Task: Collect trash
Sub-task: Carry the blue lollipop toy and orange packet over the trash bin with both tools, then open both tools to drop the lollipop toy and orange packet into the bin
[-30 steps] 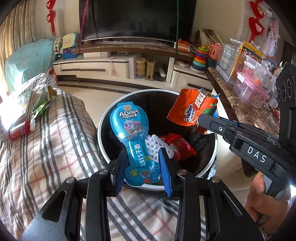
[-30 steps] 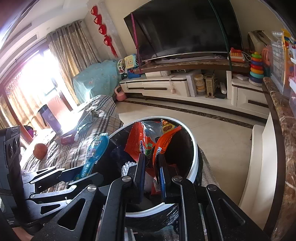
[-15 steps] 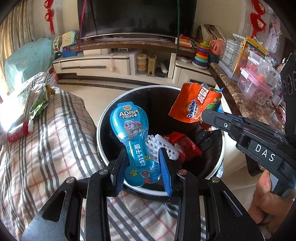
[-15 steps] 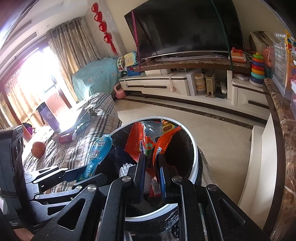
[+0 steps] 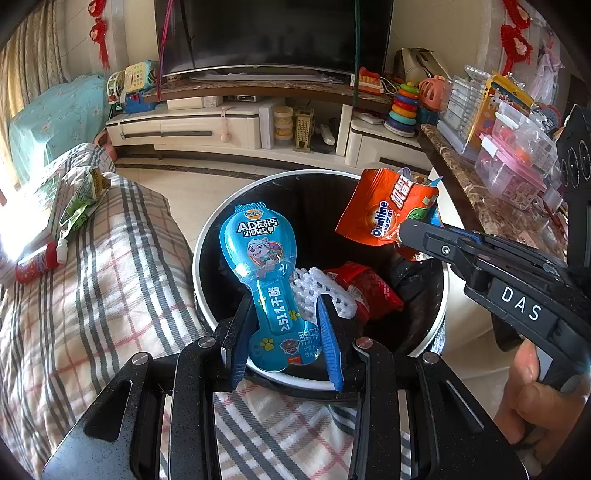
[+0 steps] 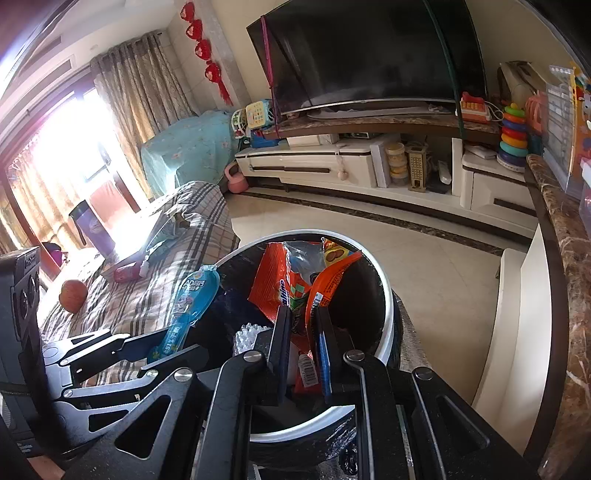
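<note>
Bin (image 5: 207, 236) in the centre of the left wrist frame, on the floor right of the sofa (image 5: 92, 302). Above the bin mouth: spoon pack (image 5: 264, 273) at centre, in the left gripper (image 5: 284, 317); Ovaltine bag (image 5: 384, 218) upper right of it, in the right gripper (image 6: 301, 325). Net (image 5: 325, 291) and wrapper (image 5: 369, 291) inside the bin. Bottle (image 5: 37, 260) at far left on the sofa. TV (image 5: 273, 33) at top, behind the bin.

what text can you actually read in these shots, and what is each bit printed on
"AD高钙" and ">51%干酪": blue cheese-stick wrapper, held in the left gripper.
"Ovaltine": orange packet, held in the right gripper.
"DAS": label on the right gripper's body, seen from the left wrist view.
Too small or blurred: the fine print at the blue wrapper's base, the other characters on the orange packet, the barcode digits on the packet in the right wrist view.
</note>
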The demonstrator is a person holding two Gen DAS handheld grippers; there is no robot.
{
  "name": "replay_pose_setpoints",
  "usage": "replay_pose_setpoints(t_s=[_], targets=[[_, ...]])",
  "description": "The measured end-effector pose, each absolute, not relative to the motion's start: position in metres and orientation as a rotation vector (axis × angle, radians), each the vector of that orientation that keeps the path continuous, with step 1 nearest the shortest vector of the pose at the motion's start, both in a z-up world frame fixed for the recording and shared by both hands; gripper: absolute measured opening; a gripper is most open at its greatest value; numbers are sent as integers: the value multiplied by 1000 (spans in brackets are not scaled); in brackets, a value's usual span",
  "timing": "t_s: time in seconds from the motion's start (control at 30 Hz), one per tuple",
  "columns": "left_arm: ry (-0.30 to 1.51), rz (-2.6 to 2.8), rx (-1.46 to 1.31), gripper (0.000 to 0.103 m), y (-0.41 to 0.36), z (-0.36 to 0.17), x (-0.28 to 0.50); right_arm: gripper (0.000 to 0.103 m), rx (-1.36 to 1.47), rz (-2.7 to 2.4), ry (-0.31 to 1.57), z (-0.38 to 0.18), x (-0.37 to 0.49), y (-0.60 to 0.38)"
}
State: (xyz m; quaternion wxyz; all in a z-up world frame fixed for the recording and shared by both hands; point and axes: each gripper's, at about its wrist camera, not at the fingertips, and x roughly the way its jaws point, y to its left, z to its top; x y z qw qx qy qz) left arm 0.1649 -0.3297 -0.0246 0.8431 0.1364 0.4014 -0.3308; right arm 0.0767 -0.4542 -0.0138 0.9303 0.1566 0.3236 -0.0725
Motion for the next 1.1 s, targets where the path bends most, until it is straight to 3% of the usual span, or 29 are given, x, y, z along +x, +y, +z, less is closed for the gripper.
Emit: replay_pose_setpoints(t_s=[1.1], targets=[[868, -699, 296, 33, -333, -28, 166, 13, 327, -161, 693, -20, 80, -459]])
